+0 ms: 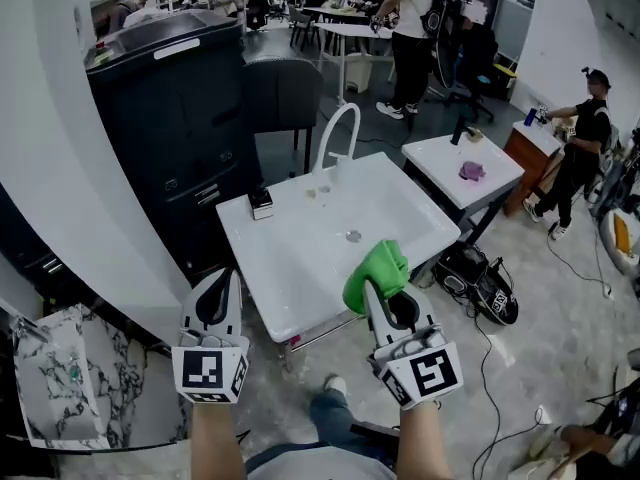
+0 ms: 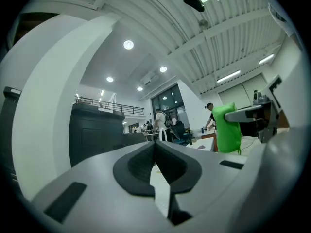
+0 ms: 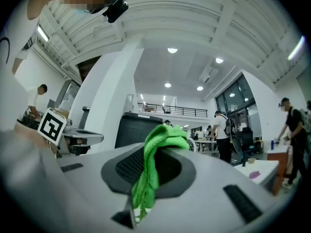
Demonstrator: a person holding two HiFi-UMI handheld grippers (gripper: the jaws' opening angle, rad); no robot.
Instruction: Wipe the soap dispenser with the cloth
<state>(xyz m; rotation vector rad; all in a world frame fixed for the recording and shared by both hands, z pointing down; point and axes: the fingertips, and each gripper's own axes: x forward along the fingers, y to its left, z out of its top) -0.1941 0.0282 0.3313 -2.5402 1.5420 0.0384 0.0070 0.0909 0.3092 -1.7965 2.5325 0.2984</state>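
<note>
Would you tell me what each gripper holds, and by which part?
Right gripper pinches the crumpled green cloth by a bunched fold; left gripper is shut, empty.

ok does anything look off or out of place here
Nothing stands out. The soap dispenser sits on the rim of the sink, and the green cloth is clamped between the fingers of the right gripper. The left gripper is shut and empty.
</note>
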